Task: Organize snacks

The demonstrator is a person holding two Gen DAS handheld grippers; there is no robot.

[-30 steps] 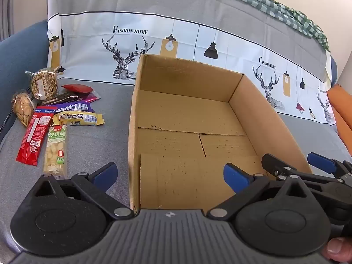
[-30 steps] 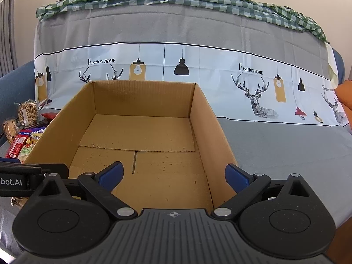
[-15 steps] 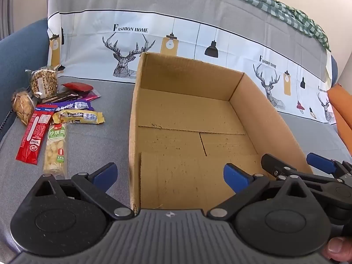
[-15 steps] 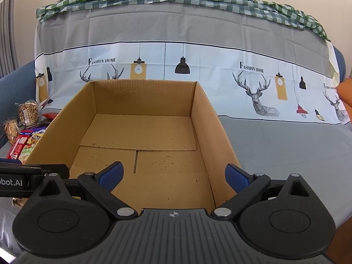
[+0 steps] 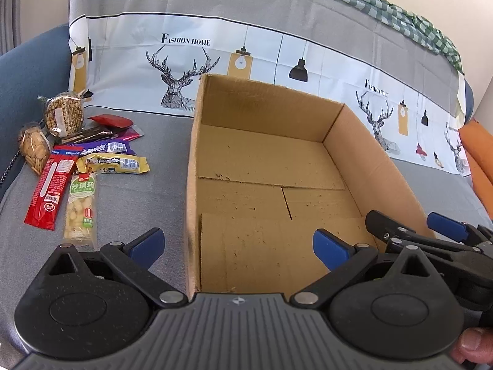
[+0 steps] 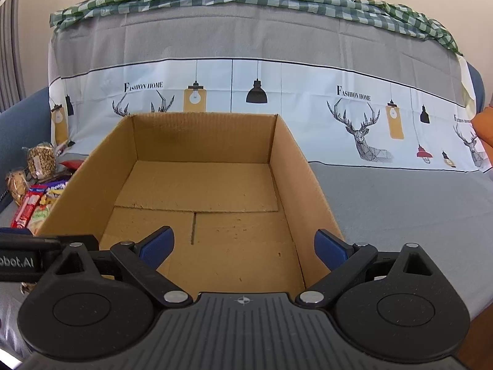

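grey cloth (image 6: 400,203) (deer print) under cardboard box (image 6: 308,182); snacks (image 5: 80,166) beside.

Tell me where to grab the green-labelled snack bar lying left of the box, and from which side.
Take the green-labelled snack bar across its narrow width near the middle, coming down from above with the left gripper. It lies flat on the gray cover, long axis running away from the camera, so only the long edges fit between the jaws. The red packet lies close along its left edge; stay toward the lower half, where the gap looks wider.

Both wrist views low, near, facing sofa back; share cardboard box (image 5: 265,166) interior.
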